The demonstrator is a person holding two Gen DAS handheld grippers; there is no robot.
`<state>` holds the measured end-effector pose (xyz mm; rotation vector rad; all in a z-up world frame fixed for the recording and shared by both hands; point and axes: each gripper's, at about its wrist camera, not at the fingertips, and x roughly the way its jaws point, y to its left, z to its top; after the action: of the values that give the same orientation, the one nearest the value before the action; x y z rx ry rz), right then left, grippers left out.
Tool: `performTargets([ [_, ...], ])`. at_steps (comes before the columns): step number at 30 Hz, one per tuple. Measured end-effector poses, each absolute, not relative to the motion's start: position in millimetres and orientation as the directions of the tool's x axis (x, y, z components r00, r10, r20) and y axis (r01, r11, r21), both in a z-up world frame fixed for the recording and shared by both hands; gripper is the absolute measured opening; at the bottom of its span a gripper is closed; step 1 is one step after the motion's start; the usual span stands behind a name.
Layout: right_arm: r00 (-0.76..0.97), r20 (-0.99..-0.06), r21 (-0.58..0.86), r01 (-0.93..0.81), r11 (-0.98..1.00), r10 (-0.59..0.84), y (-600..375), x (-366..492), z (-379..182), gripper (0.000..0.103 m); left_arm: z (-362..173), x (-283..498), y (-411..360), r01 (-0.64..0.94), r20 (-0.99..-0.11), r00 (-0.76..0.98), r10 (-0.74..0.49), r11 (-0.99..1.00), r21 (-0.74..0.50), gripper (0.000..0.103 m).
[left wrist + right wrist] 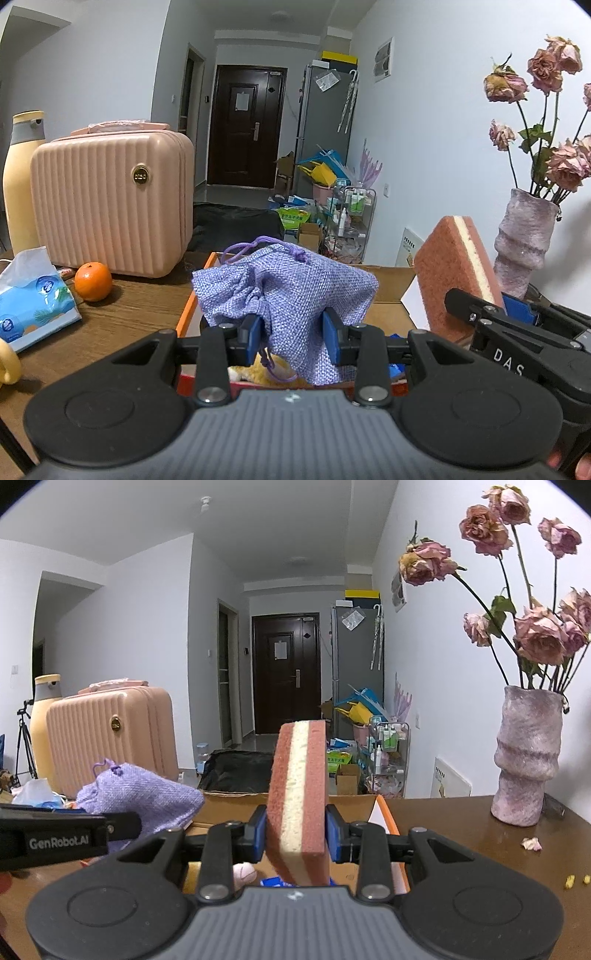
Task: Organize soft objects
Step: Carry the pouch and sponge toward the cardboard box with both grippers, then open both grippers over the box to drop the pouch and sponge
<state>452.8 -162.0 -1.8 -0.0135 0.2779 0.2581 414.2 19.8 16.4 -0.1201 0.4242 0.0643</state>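
Both sets of jaws are clamped on soft things above the open box [388, 280] on the tabletop [140, 306] — the left gripper [293, 330] pinching only folds of the purple pouch [291, 291], the right gripper [295, 834] squeezing the upright sponge [297, 794] — so the pouch could slip free, or the sponge could twist out and miss the box.

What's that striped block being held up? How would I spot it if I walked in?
Look at the wooden table with the vase of dried roses. Left of the vase, above an open cardboard box, the right gripper pinches a sponge upright. Unlike the purple cloth pouch beside it, it is a stiff terracotta slab with a cream stripe.
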Motion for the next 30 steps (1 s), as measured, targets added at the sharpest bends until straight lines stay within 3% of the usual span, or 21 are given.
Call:
performTargets([
  [17, 0.928, -0.302, -0.023, -0.236, 0.972, 0.218, -166, 502, -2, 0.031, 8, 457, 20, -0.094, -0.431, 0.901, 0.045, 0.991, -0.094, 0.034],
  [30, 0.902, -0.397, -0.075, -0.214, 0.974, 0.168, -162, 538, -14, 0.031, 2, 493, 27, -0.113, -0.449, 0.891, 0.065, 0.990, -0.083, 0.034],
])
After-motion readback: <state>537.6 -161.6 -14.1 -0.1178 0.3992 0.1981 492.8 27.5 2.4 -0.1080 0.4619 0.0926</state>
